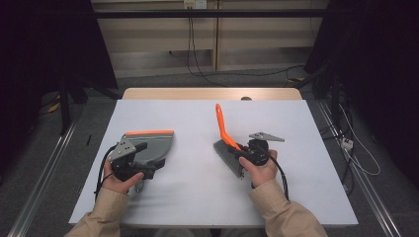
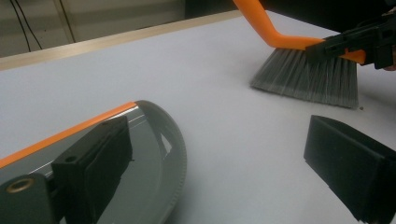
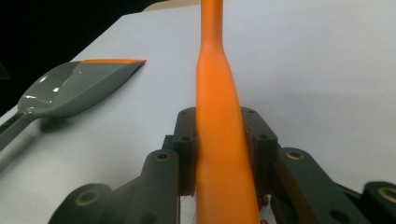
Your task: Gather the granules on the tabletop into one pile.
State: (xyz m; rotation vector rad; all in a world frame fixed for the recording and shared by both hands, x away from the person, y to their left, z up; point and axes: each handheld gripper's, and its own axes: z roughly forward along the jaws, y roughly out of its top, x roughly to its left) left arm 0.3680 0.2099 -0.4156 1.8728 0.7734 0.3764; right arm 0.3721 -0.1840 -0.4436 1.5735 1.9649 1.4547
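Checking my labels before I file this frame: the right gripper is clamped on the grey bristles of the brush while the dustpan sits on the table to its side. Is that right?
Not quite. The right gripper is clamped on the brush's orange handle, not its grey bristles; the right gripper view shows the jaws pressed against the handle's two sides. The dustpan does sit on the table to its side.

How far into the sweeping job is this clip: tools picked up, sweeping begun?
Done: the right gripper is shut on the brush, bristles on the table. In hand: the left gripper sits at the dustpan, jaws open in its own view, so no firm hold. Left: grip the pan, bring the two together; no debris is visible.
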